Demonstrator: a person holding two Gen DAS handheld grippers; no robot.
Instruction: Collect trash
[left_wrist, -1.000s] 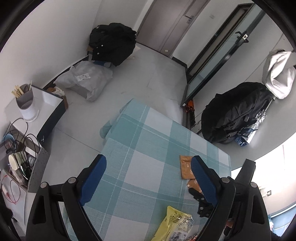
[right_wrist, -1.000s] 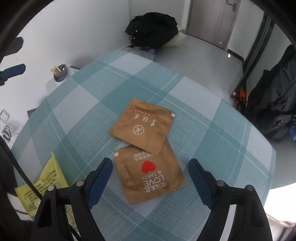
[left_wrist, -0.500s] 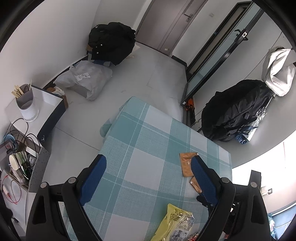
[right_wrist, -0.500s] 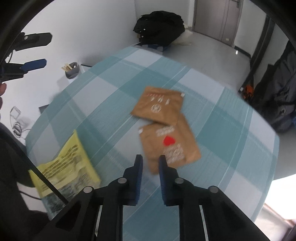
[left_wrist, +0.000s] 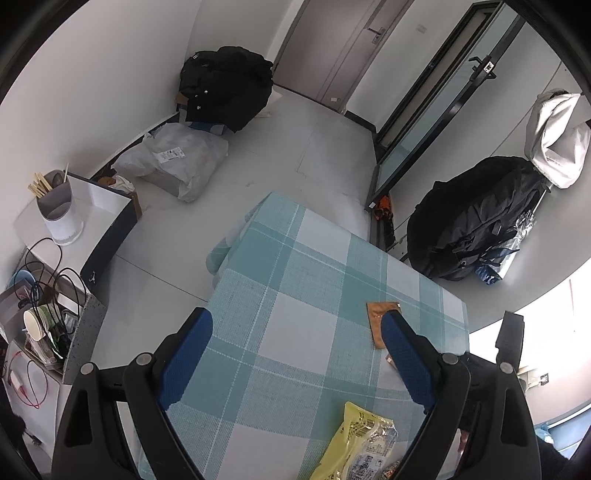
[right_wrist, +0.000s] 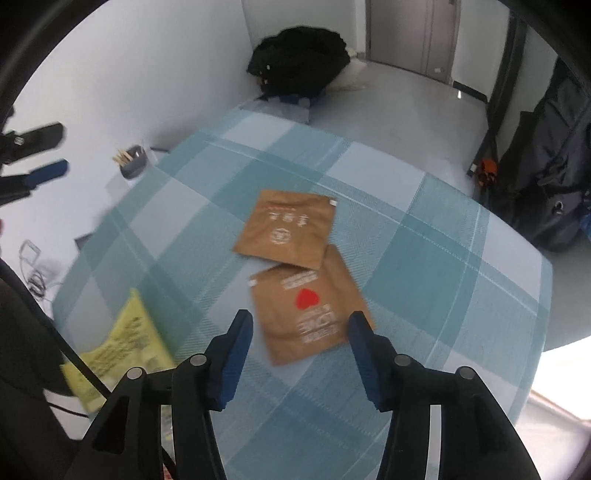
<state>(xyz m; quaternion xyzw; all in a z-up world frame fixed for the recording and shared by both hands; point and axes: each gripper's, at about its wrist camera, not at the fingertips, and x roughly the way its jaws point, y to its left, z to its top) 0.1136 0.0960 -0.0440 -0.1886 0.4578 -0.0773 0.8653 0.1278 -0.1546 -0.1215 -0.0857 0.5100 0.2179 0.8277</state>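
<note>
Two brown paper packets lie overlapping on the teal checked tablecloth (right_wrist: 436, 258). The near packet (right_wrist: 310, 310) bears a red heart; the far packet (right_wrist: 288, 229) lies partly over it. A yellow wrapper (right_wrist: 122, 343) lies at the table's left edge. My right gripper (right_wrist: 301, 328) is open and empty, hovering with its jaws on either side of the heart packet's near end. My left gripper (left_wrist: 295, 343) is open and empty, high above the table. In the left wrist view the far packet (left_wrist: 378, 321) shows partly behind the right finger, and the yellow wrapper (left_wrist: 362, 443) lies near the bottom.
A side cabinet (left_wrist: 88, 218) with a chopstick holder (left_wrist: 55, 206) and cables stands left of the table. Black bags (left_wrist: 225, 85) and a grey plastic sack (left_wrist: 177, 162) lie on the floor by the wall. A black bag (left_wrist: 469, 221) leans by the glass door.
My right gripper was open, shut half a second ago, and is open again now above the heart packet. The left gripper has risen slightly and stays open.
</note>
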